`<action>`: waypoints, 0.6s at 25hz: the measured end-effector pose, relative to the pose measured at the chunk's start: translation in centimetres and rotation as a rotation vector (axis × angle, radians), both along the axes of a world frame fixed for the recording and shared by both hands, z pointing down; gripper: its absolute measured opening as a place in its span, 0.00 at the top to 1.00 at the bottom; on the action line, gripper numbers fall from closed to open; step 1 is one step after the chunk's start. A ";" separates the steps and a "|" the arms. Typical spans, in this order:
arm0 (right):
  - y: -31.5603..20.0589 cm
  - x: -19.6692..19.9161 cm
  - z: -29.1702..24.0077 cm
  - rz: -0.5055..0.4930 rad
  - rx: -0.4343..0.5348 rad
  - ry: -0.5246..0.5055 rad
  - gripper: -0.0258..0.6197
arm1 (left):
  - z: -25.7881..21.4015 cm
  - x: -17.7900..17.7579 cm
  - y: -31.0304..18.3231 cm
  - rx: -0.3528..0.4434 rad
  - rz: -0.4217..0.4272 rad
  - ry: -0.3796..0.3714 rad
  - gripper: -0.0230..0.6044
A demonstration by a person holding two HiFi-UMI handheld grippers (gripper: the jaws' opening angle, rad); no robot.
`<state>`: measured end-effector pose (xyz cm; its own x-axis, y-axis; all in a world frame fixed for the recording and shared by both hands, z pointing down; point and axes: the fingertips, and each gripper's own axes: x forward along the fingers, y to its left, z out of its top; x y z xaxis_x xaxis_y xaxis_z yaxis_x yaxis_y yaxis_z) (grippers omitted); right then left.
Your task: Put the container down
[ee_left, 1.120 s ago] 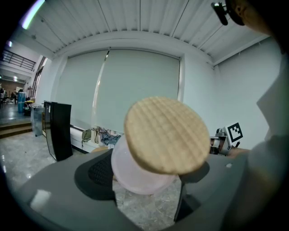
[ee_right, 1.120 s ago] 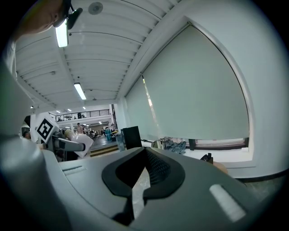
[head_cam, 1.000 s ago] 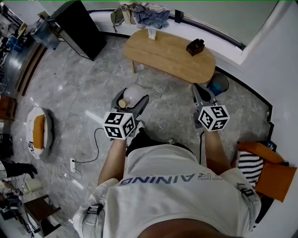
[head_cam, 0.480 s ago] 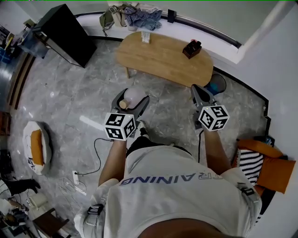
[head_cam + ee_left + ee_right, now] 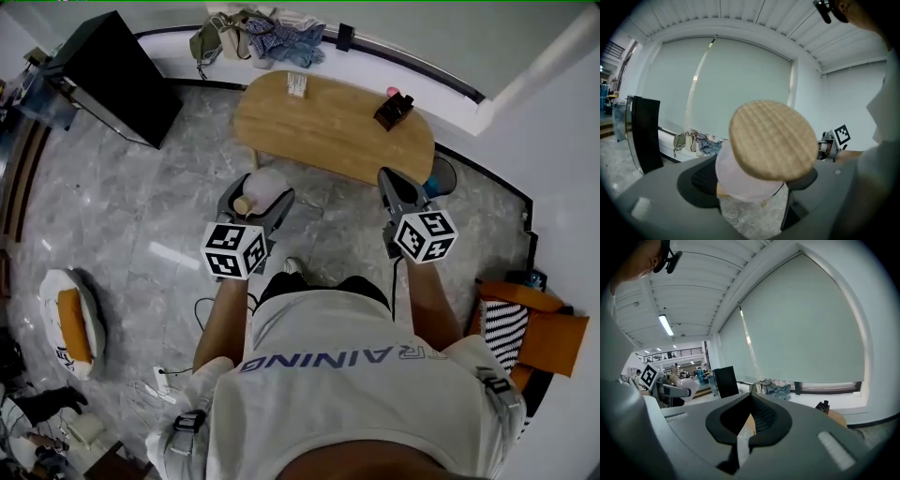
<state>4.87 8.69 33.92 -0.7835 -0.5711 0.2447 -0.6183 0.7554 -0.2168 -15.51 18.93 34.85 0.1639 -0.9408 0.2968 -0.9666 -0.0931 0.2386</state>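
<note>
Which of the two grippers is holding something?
The left gripper: it grips a pale container with a cork lid. The right gripper is shut, with nothing between its jaws.

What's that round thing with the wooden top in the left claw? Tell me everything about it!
It is a small round container with a pale, milky body and a flat round lid that looks like striped light wood. The lid is on. It is tipped on its side, lid facing back toward the person. The left claw grips its body from both sides, holding it in the air above the grey floor, short of the wooden table. Nothing else touches it.
</note>
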 end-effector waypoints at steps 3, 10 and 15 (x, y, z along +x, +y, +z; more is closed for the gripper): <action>-0.4 -2.0 0.6 0.016 -0.013 0.007 0.93 | 0.7 -2.1 -1.1 -0.015 0.023 0.001 0.33; -2.9 -3.0 1.8 0.057 -0.046 0.034 0.94 | 2.6 -3.7 -4.5 -0.055 0.069 0.027 0.33; -7.2 -3.2 3.0 0.062 -0.067 0.033 0.94 | 3.3 -3.4 -8.5 -0.072 0.093 0.017 0.33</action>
<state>1.68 1.52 36.94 -0.7378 -0.6002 0.3089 -0.6714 0.6997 -0.2443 -18.91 10.46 38.11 0.2551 -0.8975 0.3598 -0.9503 -0.1641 0.2645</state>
